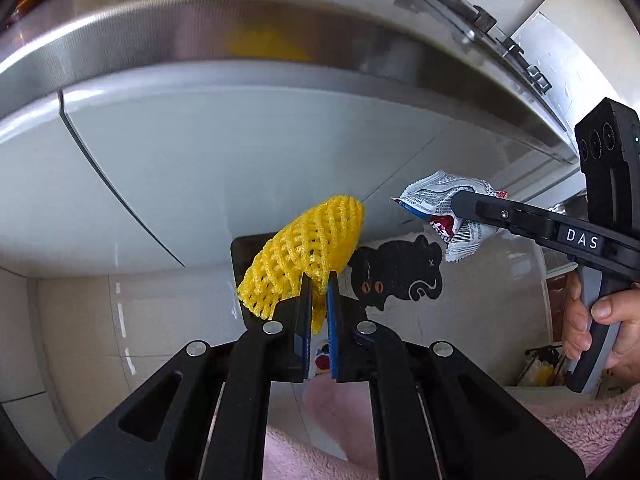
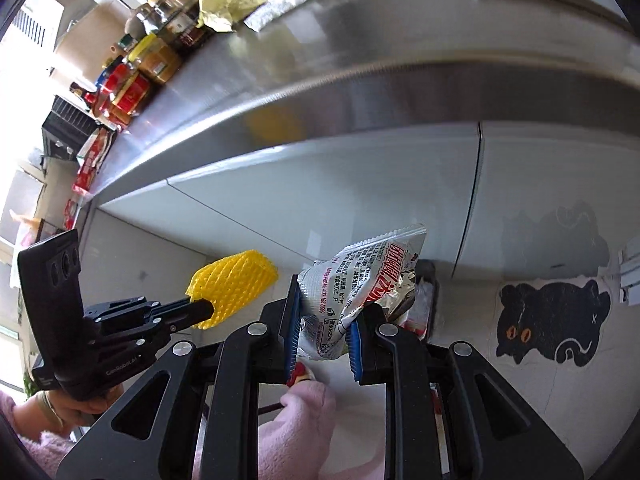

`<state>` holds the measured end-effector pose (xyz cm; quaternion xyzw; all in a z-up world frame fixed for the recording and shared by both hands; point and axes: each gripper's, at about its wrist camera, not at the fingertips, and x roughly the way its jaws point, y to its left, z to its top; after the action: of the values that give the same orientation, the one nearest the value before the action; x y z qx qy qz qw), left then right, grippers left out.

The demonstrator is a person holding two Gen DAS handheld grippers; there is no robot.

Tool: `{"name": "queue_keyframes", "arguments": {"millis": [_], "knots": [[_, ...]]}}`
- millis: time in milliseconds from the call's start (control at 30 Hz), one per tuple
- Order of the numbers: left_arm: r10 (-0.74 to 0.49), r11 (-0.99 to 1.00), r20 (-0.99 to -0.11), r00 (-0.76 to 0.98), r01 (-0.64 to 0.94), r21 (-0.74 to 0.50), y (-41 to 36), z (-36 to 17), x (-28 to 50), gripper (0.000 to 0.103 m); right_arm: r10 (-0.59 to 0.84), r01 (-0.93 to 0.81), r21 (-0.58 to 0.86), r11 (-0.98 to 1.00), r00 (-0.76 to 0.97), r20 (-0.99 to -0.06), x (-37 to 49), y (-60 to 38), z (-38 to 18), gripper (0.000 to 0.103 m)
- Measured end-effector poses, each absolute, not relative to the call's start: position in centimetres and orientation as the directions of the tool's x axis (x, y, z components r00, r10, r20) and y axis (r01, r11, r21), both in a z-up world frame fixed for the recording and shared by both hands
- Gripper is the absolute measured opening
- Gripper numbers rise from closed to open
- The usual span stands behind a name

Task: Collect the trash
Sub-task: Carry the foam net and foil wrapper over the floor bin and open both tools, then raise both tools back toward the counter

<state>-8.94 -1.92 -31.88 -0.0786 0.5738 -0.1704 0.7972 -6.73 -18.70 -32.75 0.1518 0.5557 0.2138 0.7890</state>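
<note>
Below the steel counter edge, left hand-held gripper pinching yellow foam net, right hand-held gripper clamping crumpled wrapper.

Scene bright, daylit. In the right wrist view, strong light enters from the far left beside the steel counter; that area is blown out to white with detail lost. The counter top carries broad sheen and streaked reflections in both views. Its front edge is smeared by motion blur, with a soft yellow reflection on it. Items at the counter's back are slightly soft. Cabinet doors below the counter are evenly lit, with mild gloss. Fisheye bending curves the counter edge strongly; dark vignette at all corners. Near objects below the counter are sharp.
</note>
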Motion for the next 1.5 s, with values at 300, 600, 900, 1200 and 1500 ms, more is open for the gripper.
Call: {"name": "queue_keyframes", "arguments": {"millis": [300,600,900,1200,1500], "knots": [[-0.334,0.942,-0.929,0.158,0.105,-0.32,-2.7,-43.3,-7.2,0.005,0.472,-0.047,0.473,0.88,0.205,-0.857,-5.3,-17.8,-42.6,0.021],[-0.358,0.932,-0.932,0.06,0.079,-0.353,-3.5,-51.0,-5.6,0.006,0.461,0.041,0.469,0.882,0.135,-0.877,-3.1,-16.1,-50.6,0.021],[-0.36,0.933,-0.931,0.061,0.05,-0.357,-3.5,-52.8,-5.2,0.017,0.476,0.117,0.491,0.863,0.136,-0.869,-1.5,-15.6,-52.5,0.025],[-0.36,0.933,-0.929,0.087,0.042,-0.358,-3.0,-52.1,-5.3,0.046,0.472,0.154,0.492,0.857,0.149,-0.869,-1.0,-15.4,-52.2,0.057],[-0.365,0.931,-0.924,0.114,0.034,-0.364,-2.4,-49.7,-6.2,0.086,0.458,0.165,0.483,0.86,0.166,-0.873,-1.7,-16.4,-49.6,0.079]]}}
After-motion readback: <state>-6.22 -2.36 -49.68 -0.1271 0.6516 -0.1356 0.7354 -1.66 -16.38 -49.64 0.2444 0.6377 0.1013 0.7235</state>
